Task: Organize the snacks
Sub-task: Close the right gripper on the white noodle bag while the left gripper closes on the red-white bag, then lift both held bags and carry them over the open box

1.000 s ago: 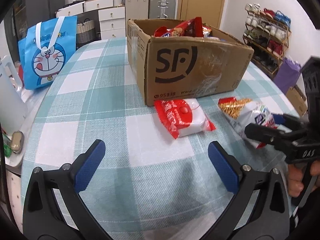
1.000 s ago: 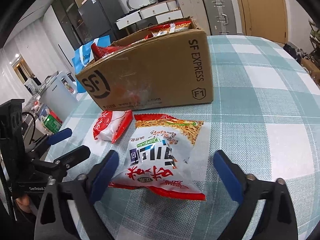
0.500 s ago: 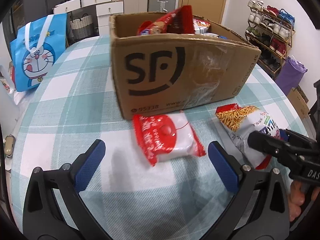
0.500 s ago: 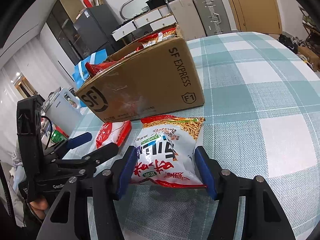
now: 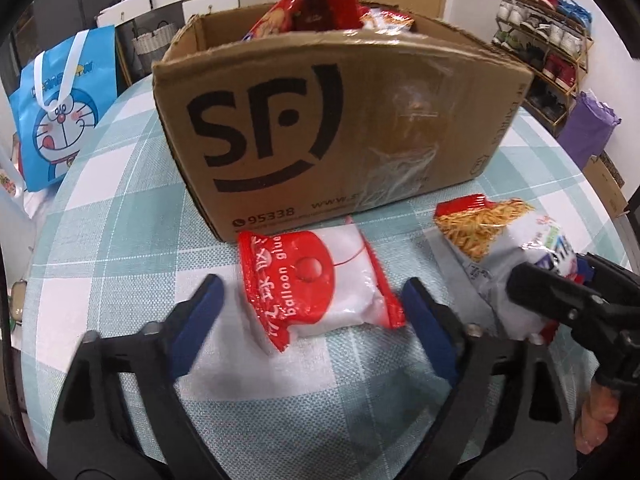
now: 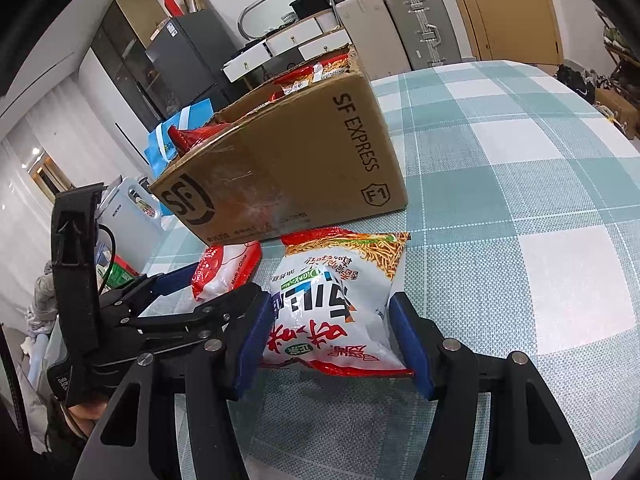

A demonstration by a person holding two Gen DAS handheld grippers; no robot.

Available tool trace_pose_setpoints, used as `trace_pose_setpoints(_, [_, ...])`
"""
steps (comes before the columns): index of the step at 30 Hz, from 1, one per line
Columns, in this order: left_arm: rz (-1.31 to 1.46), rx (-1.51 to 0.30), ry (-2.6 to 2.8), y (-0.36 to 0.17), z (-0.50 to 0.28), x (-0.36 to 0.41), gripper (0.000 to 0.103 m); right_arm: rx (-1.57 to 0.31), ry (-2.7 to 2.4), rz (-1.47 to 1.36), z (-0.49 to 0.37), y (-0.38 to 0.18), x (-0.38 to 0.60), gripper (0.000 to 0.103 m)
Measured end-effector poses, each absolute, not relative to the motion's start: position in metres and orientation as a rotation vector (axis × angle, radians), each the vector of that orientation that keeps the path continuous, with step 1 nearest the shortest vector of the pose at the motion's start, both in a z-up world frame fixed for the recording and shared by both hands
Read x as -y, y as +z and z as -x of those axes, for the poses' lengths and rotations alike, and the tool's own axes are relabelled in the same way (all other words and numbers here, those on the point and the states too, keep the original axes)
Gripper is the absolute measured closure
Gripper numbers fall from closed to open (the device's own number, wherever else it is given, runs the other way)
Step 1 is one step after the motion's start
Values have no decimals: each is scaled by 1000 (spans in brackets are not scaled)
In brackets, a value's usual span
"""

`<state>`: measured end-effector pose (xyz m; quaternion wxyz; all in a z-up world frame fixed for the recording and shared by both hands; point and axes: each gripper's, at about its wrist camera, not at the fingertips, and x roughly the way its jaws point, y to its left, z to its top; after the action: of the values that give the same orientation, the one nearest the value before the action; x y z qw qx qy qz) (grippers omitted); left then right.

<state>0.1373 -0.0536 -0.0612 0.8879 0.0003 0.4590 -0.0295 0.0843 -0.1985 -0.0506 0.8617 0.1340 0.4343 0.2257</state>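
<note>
A red and white "balloon glue" packet [image 5: 316, 284] lies flat on the checked tablecloth in front of the SF cardboard box [image 5: 340, 132]. My left gripper [image 5: 312, 292] straddles it with jaws closing; the left pad still stands clear of the packet. My right gripper [image 6: 328, 308] is shut on a white and red noodle snack bag [image 6: 340, 264], which rests on the cloth beside the box [image 6: 288, 168]. The right wrist view also shows the left gripper [image 6: 180, 292] around the red packet [image 6: 224, 268]. Several snack bags [image 5: 316, 0] stick up out of the box.
A blue cartoon tote bag [image 5: 60, 108] stands at the table's far left edge. A shoe rack [image 5: 548, 40] and a purple bag [image 5: 588, 124] are beyond the right edge. Suitcases [image 6: 420, 20] and drawers line the back wall. Checked cloth [image 6: 520, 160] stretches right of the box.
My left gripper moved forward to the red packet and its jaws narrowed around it. My right gripper closed on the noodle bag and has held still since.
</note>
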Motion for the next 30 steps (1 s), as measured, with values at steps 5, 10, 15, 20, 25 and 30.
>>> trace_pose_setpoints(5, [-6,-939,-84,-60,-137,58,41,-911,474,-282,-84,-50,199,42])
trace_pose_setpoints(10, [1,-932,-88,-59,-135,60,49,-912,474,-284,-84,-50,199,42])
trace_pose_setpoints(15, [20,-927,-86,-58,-126,58,51,-910,477,-285,-84,-50,199,43])
trace_pose_setpoints(20, [54,-922,-79,-58,-114,54,51,-903,497,-290,-83,-49,198,48])
trace_pose_setpoints(25, [64,-917,-79,-58,-98,50,51,-897,511,-295,-82,-48,197,51])
trace_pose_setpoints(30, [74,-911,-84,-58,-90,48,51,-880,523,-308,-81,-47,199,51])
